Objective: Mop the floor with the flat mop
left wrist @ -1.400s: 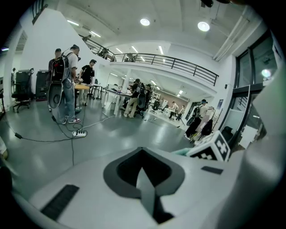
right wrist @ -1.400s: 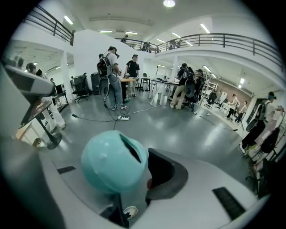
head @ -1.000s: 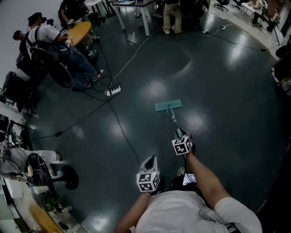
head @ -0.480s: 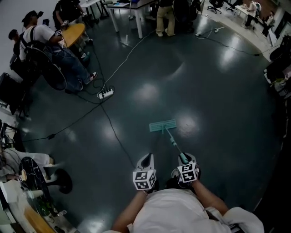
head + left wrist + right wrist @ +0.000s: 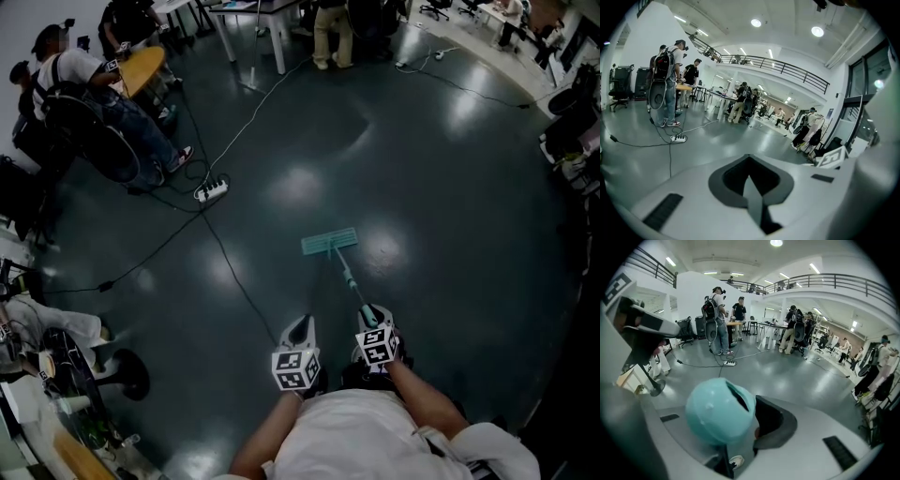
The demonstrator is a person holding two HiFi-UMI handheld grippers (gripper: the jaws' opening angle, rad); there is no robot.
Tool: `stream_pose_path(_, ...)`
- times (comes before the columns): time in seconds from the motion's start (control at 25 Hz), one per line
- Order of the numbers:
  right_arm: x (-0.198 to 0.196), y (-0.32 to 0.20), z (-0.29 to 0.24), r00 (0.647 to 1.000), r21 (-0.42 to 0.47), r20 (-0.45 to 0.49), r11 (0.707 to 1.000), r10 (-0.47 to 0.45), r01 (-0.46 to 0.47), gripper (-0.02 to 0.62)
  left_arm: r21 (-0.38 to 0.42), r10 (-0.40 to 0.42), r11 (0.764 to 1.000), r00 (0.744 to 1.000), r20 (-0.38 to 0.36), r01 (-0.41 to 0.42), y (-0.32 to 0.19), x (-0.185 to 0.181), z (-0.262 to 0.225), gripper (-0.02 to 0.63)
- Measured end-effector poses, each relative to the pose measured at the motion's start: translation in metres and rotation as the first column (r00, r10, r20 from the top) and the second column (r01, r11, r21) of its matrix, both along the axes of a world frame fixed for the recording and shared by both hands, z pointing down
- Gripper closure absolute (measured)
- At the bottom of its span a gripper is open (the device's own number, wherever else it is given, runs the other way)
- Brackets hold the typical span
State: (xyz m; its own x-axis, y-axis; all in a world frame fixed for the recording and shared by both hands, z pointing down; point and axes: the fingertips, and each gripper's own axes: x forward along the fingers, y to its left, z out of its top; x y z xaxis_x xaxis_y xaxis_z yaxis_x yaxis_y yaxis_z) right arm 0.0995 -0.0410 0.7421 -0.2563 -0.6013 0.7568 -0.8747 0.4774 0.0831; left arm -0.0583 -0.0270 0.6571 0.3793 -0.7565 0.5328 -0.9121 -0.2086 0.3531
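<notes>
Two tongs sit side by side low in the head view, just above the person's white shirt (image 5: 361,436). The right tongs (image 5: 371,319) grip the top of the flat mop (image 5: 337,258). Its handle (image 5: 346,274) slants up and left to the teal mop head (image 5: 329,242). That head lies flat on the dark, glossy floor (image 5: 450,206), out in the open middle and well apart from the furniture along the far edge. The left tongs (image 5: 299,328) are just beside the right ones and apart from the handle. A white power strip (image 5: 211,191) lies toward the floor's left edge, with a dark cable (image 5: 234,281) running from it toward the person.

Left gripper view: the jaws of the left tongs (image 5: 750,177) are pressed together with nothing between them. Grey floor and standing people (image 5: 670,79) lie beyond.

Right gripper view: the jaws of the right tongs (image 5: 749,430) are clamped on the handle, whose rounded teal end cap (image 5: 720,411) bulges up at them.
</notes>
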Motion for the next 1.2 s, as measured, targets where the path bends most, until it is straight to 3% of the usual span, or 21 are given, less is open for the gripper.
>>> stream_pose_path(0.32,-0.033,-0.128,0.026,1.0,0.059,-0.028,0.998,-0.011,0.013,0.48,-0.029,-0.023,0.999,1.0,0.0,0.023,0.009,-0.015,0.006,0.601)
stream_pose_path(0.44,-0.045,-0.148,0.029,0.998,0.058,-0.047,0.998,-0.034,0.037,0.48,-0.032,-0.028,0.999,1.0,0.005,0.028,0.014,-0.024,0.01,0.6)
stream_pose_path(0.6,-0.041,-0.125,0.02,0.998,0.035,-0.055,0.998,-0.043,0.045,0.48,-0.021,-0.024,0.999,1.0,0.002,0.025,0.016,-0.026,0.005,0.601)
stream_pose_path(0.92,-0.009,0.018,-0.02,0.995,-0.066,-0.051,0.994,-0.086,0.083,0.48,0.02,-0.003,1.0,1.0,-0.025,0.003,0.008,-0.016,-0.008,0.601)
stream_pose_path(1.04,-0.008,0.031,-0.023,0.993,-0.07,-0.053,0.992,-0.106,0.102,0.48,0.054,0.008,0.999,1.0,-0.016,-0.007,0.004,-0.017,-0.02,0.6)
stream_pose_path(1.2,-0.003,0.023,-0.025,0.997,-0.071,-0.035,0.995,-0.068,0.065,0.48,0.06,0.016,0.998,1.0,-0.014,-0.015,0.01,-0.017,-0.025,0.6)
